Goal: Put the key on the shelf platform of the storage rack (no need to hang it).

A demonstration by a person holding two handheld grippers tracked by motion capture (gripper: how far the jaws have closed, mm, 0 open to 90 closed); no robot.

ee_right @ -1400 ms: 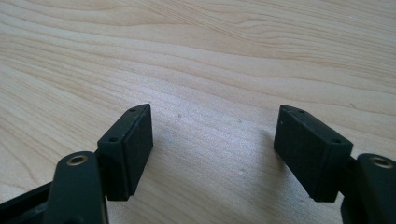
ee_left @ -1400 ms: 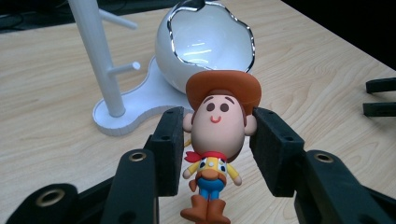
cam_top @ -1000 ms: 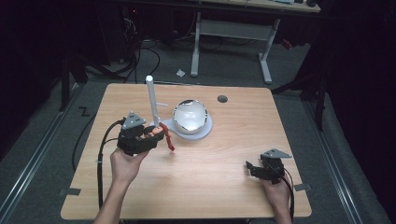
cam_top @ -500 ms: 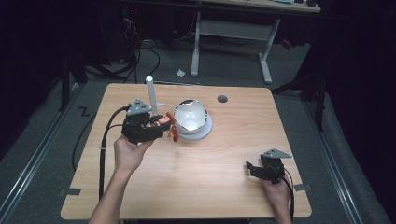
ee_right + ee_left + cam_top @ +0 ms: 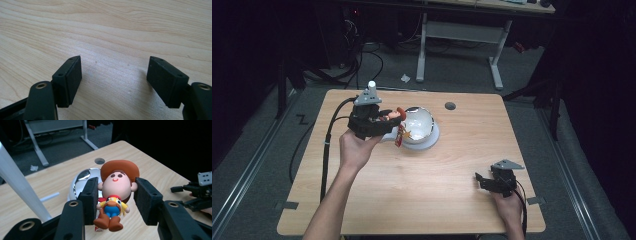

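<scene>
A small cowboy figure (image 5: 115, 192) with a brown hat, yellow shirt and brown boots hangs between the pads of my left gripper (image 5: 115, 195), which is shut on its head. In the high view the figure (image 5: 398, 120) is held by the left gripper (image 5: 391, 122) just above the left rim of a shiny metal bowl (image 5: 419, 125) on a white plate. In the left gripper view the bowl (image 5: 82, 178) lies right behind the figure. My right gripper (image 5: 482, 180) rests low near the table's front right, open, with bare wood between its pads (image 5: 72, 75).
A white upright post (image 5: 372, 89) stands just behind the left gripper. A round cable hole (image 5: 450, 106) sits in the wooden table (image 5: 462, 145) at the back. Black cables trail off the table's left side. A desk frame (image 5: 457, 30) stands on the floor beyond.
The left gripper has carried the cowboy figure away from the person and to the right, from left of the bowl to its left rim. The right gripper has stayed put.
</scene>
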